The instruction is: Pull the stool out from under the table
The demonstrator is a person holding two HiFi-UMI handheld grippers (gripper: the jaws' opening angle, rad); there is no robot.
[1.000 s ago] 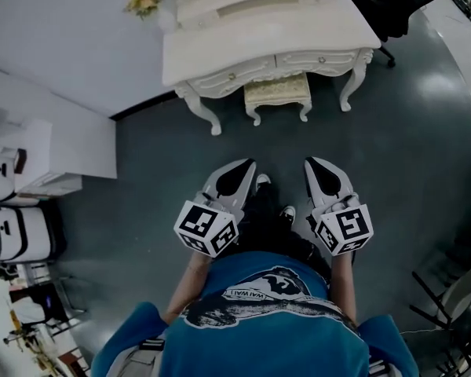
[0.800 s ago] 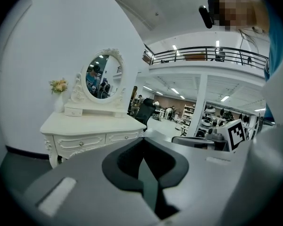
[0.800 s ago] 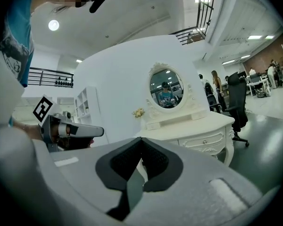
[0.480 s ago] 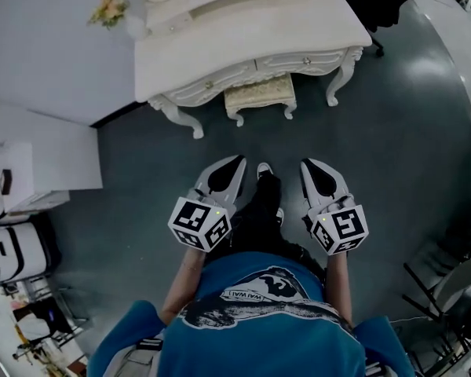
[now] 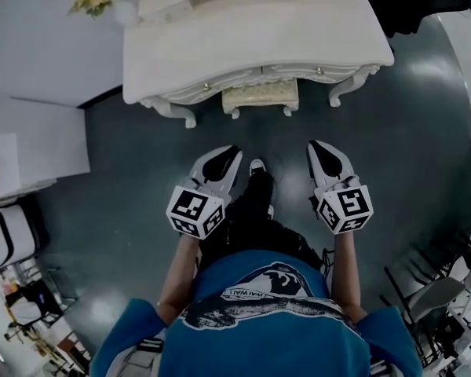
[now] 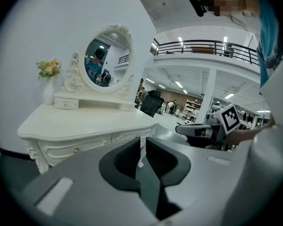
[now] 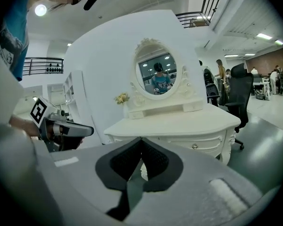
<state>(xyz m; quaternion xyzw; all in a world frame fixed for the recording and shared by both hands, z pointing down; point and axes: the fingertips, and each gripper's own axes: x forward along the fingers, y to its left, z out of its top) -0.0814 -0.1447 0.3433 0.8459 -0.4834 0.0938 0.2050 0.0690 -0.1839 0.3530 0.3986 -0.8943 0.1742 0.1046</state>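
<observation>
Approach step; stool (image 5: 261,96) tucked under surface (image 5: 220,53), untouched; left tongs (image 5: 232,152) opening, nothing between; right tongs (image 5: 315,145) closed, empty; next likely: reach low, grip stool edge.

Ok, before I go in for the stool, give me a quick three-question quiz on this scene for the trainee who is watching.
1. True or false: the stool already stands clear of the table.
2. What stands beside the mirror on the table? A) a vase of flowers B) a lamp C) a laptop
3. What is the right gripper holding?

Key
1. False: the stool is tucked under the table, between its front legs.
2. A.
3. Nothing: its jaws are shut and empty, and it is short of the table.
</observation>
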